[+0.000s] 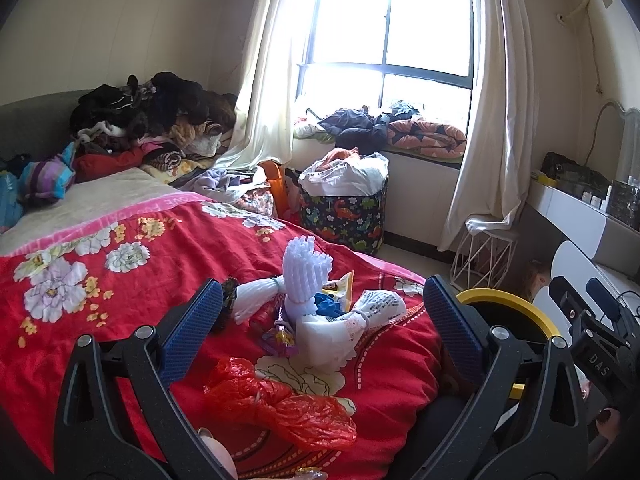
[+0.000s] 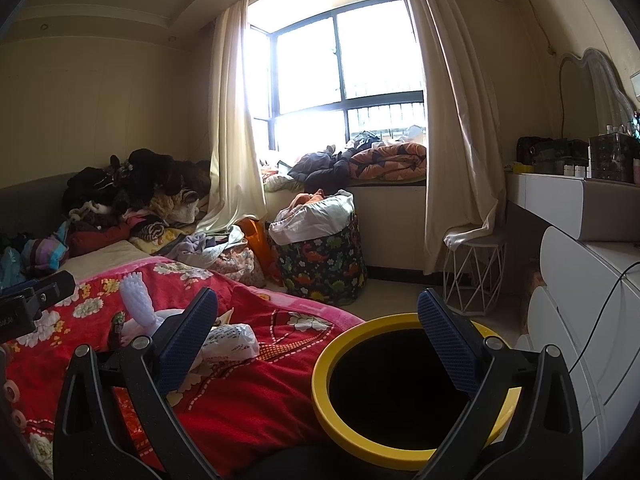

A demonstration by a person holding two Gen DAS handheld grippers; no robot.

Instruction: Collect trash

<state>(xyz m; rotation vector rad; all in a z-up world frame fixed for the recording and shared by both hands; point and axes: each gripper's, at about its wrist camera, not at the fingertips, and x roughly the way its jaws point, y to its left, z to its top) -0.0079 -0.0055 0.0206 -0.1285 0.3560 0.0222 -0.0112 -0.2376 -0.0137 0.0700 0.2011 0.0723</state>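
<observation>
Nearest, the left gripper [image 1: 320, 320] is held w/ jaws spread wide above the red floral blanket [image 1: 120, 280], nothing pinched. Betw. its fingers a crumpled red plastic bag [image 1: 280, 404] is seen lying on the blanket; just beyond, a white printed bag [image 1: 360, 320], a white foam net [image 1: 304, 276] & small wrappers are clustered, touching. The right gripper [image 2: 318, 332] is likewise spread, empty, poised over the yellow-rimmed bin [image 2: 340, 412], which is set beside the bed's edge. Further off, a dinosaur-print basket [image 2: 324, 264] stuffed w/ clothes is seen near the window [image 2: 344, 80]; a clothes heap [image 1: 152, 120] is piled at the bed's far end.
</observation>
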